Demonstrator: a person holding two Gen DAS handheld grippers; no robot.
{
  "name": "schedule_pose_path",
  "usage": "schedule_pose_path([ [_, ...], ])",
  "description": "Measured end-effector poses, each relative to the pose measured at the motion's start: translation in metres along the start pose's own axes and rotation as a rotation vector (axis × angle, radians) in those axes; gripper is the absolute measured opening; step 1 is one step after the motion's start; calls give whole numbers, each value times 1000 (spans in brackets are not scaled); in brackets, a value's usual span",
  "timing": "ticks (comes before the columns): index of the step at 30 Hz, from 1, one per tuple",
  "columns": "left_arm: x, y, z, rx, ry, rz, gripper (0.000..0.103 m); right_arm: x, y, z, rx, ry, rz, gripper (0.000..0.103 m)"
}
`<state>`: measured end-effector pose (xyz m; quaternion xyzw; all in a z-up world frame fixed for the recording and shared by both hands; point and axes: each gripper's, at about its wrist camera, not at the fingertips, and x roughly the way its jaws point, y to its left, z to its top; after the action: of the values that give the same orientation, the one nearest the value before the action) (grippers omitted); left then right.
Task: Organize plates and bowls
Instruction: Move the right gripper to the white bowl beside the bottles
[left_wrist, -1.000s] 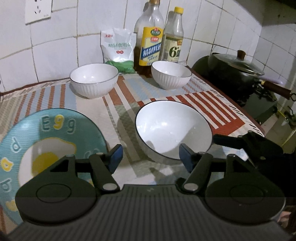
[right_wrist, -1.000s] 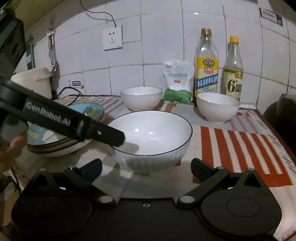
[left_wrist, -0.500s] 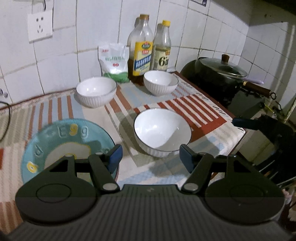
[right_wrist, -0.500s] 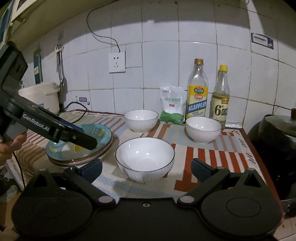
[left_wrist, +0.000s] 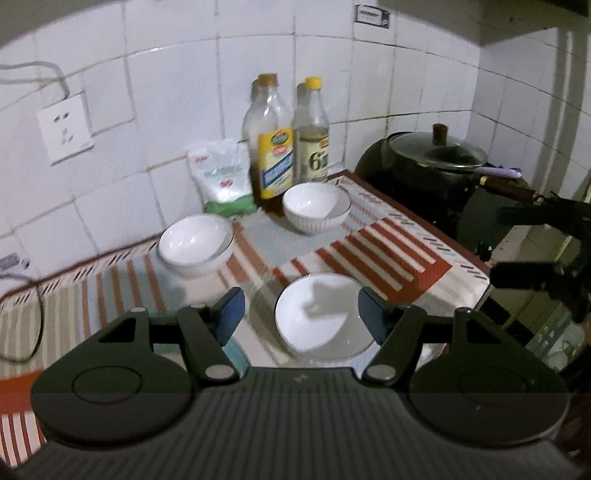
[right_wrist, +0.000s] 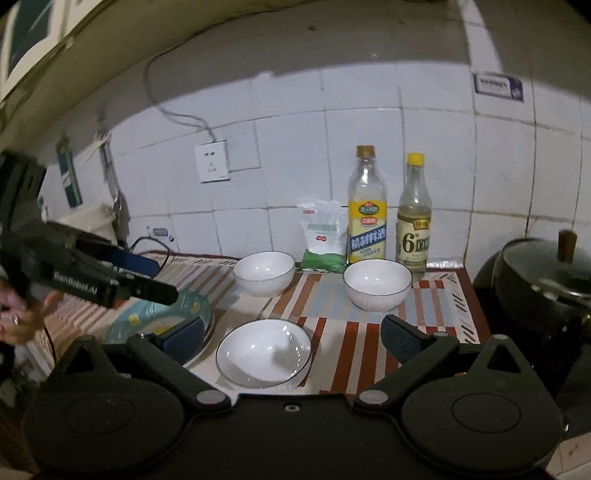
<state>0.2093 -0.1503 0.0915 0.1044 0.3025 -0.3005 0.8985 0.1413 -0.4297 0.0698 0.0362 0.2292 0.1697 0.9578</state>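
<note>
covering counter: striped cloth (right_wrist: 436, 295); white tile wall (right_wrist: 295, 155) behind; bowls (right_wrist: 263, 352) on cloth.

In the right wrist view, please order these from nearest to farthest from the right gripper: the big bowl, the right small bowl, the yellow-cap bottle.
From the right gripper:
1. Big bowl, just ahead, between the fingers.
2. Right small bowl, farther back, to the right.
3. Yellow-cap bottle, behind that bowl, at the wall.

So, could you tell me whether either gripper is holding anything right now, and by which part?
Nothing is held. The left gripper and right gripper are both open and empty, above the nearest bowl, which sits on the cloth.
</note>
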Motion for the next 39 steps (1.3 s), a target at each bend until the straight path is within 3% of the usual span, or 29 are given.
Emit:
schedule_pose_path([
  [4,11,10,17,-6,-20,-62,67,12,-21,11,54,23,13,100],
  [13,74,21,38,-14,-59,-38,65,73,-63,25,136,66,16,89],
  [24,189,33,58,-106,59,-38,56,168,-124,23,299,150,-2,79],
  [28,224,41,64,-167,89,-76,46,193,-140,14,335,137,-5,73],
  [35,268,44,67,-199,139,-113,39,224,-157,6,370,129,-30,68],
  [39,279,45,69,-204,127,-114,38,240,-168,4,394,152,-50,56],
])
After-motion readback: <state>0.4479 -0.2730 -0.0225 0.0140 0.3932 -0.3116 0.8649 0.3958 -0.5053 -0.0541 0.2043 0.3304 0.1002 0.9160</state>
